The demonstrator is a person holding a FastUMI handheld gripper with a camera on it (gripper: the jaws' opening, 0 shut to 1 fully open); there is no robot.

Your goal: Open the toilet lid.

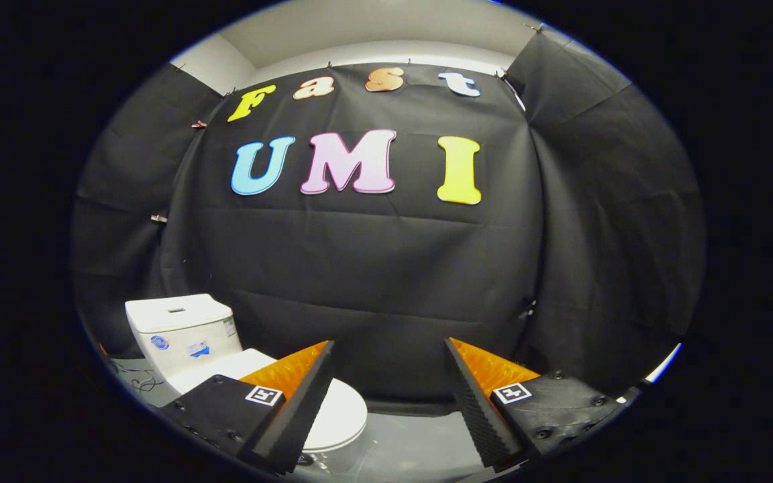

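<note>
- Well, gripper point(390, 352) fingers spread wide, nothing held.
- Toilet point(185, 332) well below, partly behind left finger point(292, 402); lid point(339, 412) down, closed.
- Black cloth wall point(386, 268) beyond.

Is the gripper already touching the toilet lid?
No, the open gripper holds nothing, and the closed toilet lid lies lower, partly behind one finger.

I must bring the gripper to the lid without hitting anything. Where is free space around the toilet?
The gripper is open, holding nothing. Bare floor lies between the fingers, bordered by the toilet lid and the black cloth wall. It is tighter behind the lid, where the tank stands close to the wall beside some cables.
</note>
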